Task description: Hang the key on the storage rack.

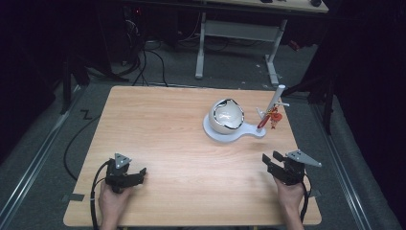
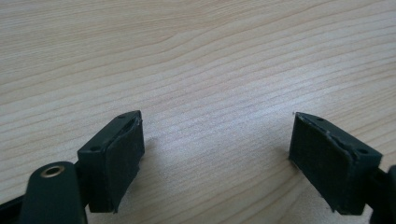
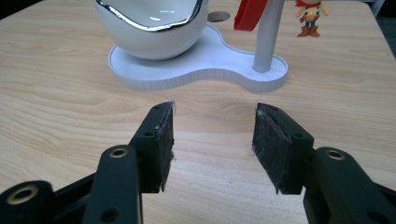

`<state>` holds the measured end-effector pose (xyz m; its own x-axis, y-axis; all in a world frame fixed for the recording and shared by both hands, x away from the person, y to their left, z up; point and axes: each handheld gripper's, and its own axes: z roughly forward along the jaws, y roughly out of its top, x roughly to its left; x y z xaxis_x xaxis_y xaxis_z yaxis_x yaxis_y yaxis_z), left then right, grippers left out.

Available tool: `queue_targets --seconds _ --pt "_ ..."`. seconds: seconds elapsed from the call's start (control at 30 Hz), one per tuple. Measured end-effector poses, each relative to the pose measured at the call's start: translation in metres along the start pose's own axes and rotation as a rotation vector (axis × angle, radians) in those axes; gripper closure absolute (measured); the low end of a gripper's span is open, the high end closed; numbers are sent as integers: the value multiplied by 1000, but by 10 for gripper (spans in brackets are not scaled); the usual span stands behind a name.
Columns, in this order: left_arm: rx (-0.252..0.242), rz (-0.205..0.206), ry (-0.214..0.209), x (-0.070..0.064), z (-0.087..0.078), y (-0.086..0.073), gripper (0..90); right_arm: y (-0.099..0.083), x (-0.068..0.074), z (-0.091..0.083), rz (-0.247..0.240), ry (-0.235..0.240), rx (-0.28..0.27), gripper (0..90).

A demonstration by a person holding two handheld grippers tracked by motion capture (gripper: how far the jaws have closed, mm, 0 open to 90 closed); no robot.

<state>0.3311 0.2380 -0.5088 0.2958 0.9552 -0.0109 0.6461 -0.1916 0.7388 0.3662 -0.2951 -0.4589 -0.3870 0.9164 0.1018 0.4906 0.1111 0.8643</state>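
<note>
A white bowl with a silver rim rests on a white stand base at the table's right-centre; the bowl and base lie just ahead of my right gripper. A grey pole rises from the base with a red item hanging on it. A small toy figure stands beside the pole. My left gripper rests open at the table's near left, with only bare wood between its pads. My right gripper is open at the near right, nothing in it.
The wooden table has its front edge right under both hands. A black cable runs on the floor at the left. A white-legged desk stands behind the table. A small round hole shows in the tabletop behind the base.
</note>
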Motion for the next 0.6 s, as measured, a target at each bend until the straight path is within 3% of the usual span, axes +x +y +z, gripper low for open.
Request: queue_targets --seconds 0.6 --pt "0 0 0 0 0 0 185 -13 11 27 -45 -2 103 481"
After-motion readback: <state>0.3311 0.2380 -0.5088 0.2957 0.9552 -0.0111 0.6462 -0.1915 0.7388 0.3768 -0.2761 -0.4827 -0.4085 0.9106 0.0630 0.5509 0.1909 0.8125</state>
